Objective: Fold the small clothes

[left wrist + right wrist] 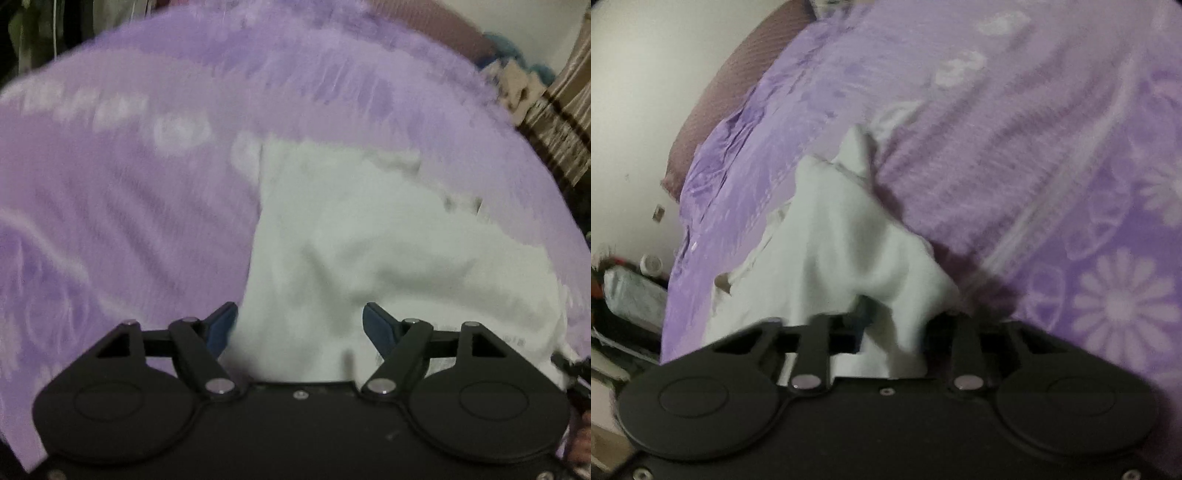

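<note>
Left gripper (pixel 300 325), lower centre of frame: jaws apart, blue pads (pixel 375 326) clear above one white garment (pixel 351 240). Right gripper (pixel 882 317), lower centre: fingertips hidden under bunched white cloth, clamped on garment (pixel 846 251). Garment on purple flowered bed cover (pixel 1052 147), centre of frame. Both views blurred; print on cover indistinct. Clutter at lower left unidentifiable.

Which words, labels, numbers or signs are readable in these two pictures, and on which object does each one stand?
No text can be read in either view.
White garment: faint grey marks near its lower right edge, perhaps print, too blurred to read.
Purple bedsheet: only flower patterns, no writing.
Left gripper and right gripper: no label visible.
</note>
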`<state>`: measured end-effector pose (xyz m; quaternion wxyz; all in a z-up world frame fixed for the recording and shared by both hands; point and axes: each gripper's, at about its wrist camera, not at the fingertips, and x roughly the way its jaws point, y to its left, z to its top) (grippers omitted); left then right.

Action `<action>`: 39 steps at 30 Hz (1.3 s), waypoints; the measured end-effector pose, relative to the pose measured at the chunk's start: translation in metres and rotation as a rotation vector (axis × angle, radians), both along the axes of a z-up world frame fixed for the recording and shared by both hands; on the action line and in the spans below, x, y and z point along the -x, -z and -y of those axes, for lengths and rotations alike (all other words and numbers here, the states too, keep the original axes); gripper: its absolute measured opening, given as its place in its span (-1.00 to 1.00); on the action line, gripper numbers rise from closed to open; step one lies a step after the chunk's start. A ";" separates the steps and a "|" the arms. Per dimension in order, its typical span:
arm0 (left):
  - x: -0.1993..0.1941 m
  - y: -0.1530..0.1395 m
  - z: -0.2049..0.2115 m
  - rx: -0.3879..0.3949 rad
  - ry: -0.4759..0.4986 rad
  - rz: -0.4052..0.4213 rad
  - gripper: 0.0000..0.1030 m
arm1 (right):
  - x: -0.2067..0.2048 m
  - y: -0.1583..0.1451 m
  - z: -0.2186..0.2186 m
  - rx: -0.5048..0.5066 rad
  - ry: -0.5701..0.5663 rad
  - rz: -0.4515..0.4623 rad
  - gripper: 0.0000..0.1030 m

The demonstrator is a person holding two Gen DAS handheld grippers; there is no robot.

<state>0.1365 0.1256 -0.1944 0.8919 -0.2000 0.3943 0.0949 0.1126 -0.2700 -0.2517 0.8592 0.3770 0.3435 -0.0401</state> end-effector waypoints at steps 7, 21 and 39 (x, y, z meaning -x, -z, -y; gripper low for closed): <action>-0.035 -0.029 0.014 0.055 0.093 0.119 0.47 | 0.005 -0.030 -0.018 0.162 -0.027 0.062 -0.89; -0.152 0.029 0.124 -0.008 0.270 -0.081 0.48 | 0.003 -0.040 -0.024 0.228 -0.058 0.066 -0.89; -0.133 0.023 0.097 -0.044 0.248 -0.085 0.64 | -0.002 -0.091 -0.055 0.189 -0.117 0.268 -0.88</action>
